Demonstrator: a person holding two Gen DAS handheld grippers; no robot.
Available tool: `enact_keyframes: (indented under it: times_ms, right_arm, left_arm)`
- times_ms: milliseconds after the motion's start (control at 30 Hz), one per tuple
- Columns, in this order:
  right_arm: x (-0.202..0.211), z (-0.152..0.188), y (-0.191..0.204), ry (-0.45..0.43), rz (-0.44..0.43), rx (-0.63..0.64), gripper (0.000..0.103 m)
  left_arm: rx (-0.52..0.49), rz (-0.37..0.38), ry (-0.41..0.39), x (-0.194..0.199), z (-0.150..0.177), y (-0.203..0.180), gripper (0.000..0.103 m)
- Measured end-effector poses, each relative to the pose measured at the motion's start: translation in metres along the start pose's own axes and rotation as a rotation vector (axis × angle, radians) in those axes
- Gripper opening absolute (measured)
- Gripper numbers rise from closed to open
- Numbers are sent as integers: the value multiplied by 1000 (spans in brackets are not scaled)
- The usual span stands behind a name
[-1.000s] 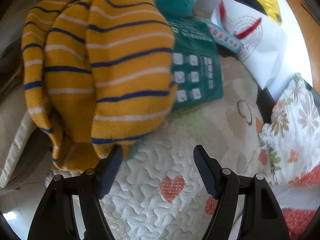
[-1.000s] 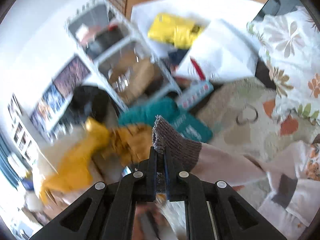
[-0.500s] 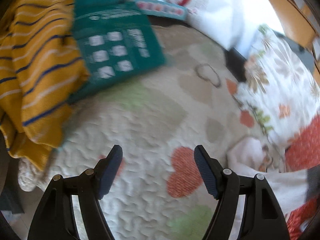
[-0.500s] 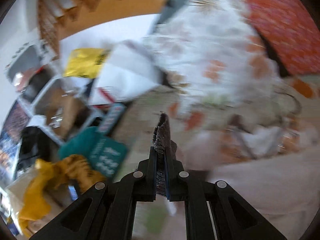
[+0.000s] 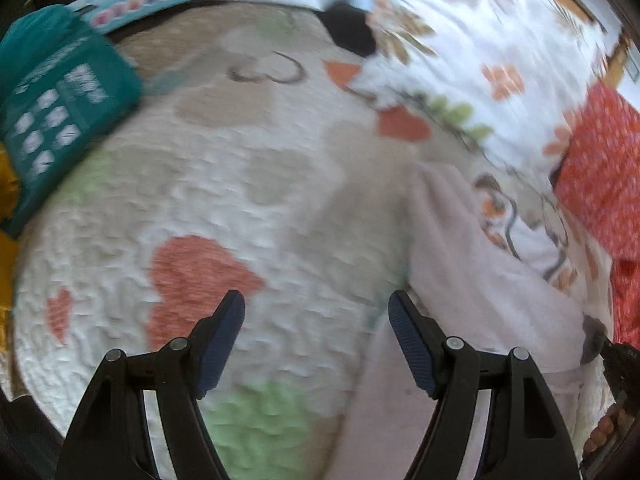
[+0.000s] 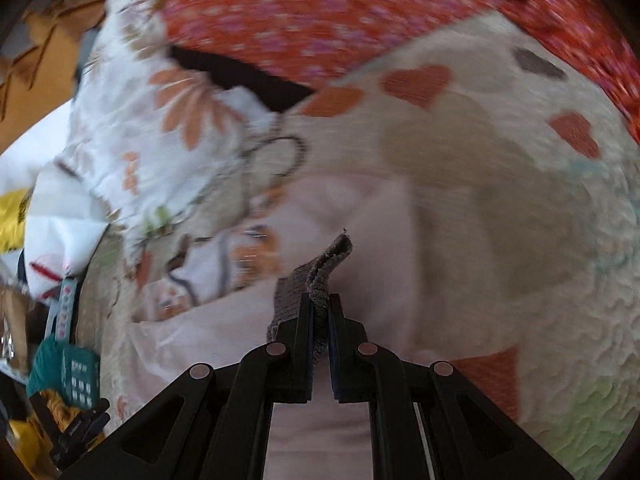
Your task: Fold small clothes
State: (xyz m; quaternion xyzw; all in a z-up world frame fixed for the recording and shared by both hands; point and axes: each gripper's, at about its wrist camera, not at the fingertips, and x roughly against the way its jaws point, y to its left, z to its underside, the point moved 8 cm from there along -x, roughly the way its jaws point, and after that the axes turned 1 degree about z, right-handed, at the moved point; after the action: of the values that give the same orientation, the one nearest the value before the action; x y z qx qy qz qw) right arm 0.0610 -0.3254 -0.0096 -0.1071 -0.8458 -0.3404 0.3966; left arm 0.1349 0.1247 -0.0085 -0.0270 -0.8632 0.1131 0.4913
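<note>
A pale pink garment [image 5: 472, 280] with a grey ribbed cuff [image 6: 320, 276] lies partly spread on the quilted bed cover [image 5: 240, 184]. My right gripper [image 6: 320, 308] is shut on that grey cuff, low over the pink cloth [image 6: 360, 216]. My left gripper [image 5: 316, 320] stands open above the quilt, with nothing between its fingers; its right finger [image 5: 412, 348] is at the pink garment's left edge. At the lower right of the left wrist view, the right gripper's tip [image 5: 616, 360] and the cuff show small.
A teal packet [image 5: 60, 104] and a yellow striped garment [image 5: 6, 184] lie at the quilt's left. A white floral pillow [image 5: 480, 48] and red patterned cloth [image 5: 600, 160] border the right. More floral fabric [image 6: 160, 128] lies beyond the pink garment.
Both grippers swept across the bed and rolled. The left left the yellow striped garment and reached the pink one. The right came down with the grey cuff, laying the pink garment on the quilt.
</note>
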Motion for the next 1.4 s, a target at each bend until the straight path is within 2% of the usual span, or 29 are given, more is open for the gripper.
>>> enact_keyframes:
  times_ms: [167,300,433,633,833,967,1033,1133,1233,1267,1333,1400]
  right_arm:
    - [1,1,-35,2,7,-40,7]
    - [-5,5,-36,29,3,7,8]
    - [-5,8,-36,24,32,45,13]
    - [17,0,-66,-16,63,-15,15]
    - [45,10,-55,-15,14,48,15]
    - [49,29,-22,13,-78,127,15]
    - [44,42,-5,32,-96,179,15]
    - [26,58,7,86,-101,201,15]
    - [10,59,-10,92,1,159,15]
    - [8,58,-17,93,24,145,15]
    - [11,57,-25,95,13,105,15]
    - [22,55,-24,79,24,119,15]
  left_arm:
    - [-54,27,51,-22,10,-36,73]
    - [-104,-23,98,-43,18,-47,73]
    - [-73,-65,112,-52,15,-33,76]
    - [52,-124,52,-36,1,8,75]
    - [58,-39,24,-18,4,12,75]
    - [27,53,47,-16,18,-3,75]
    - [8,67,60,-20,24,-9,75]
    - [-22,-7,60,-30,24,-7,75]
    - [-46,-126,60,-44,21,8,75]
    - [-46,-137,66,-46,21,10,74]
    - [-38,-134,64,-43,19,10,74]
    - [-35,-128,59,-36,17,7,74]
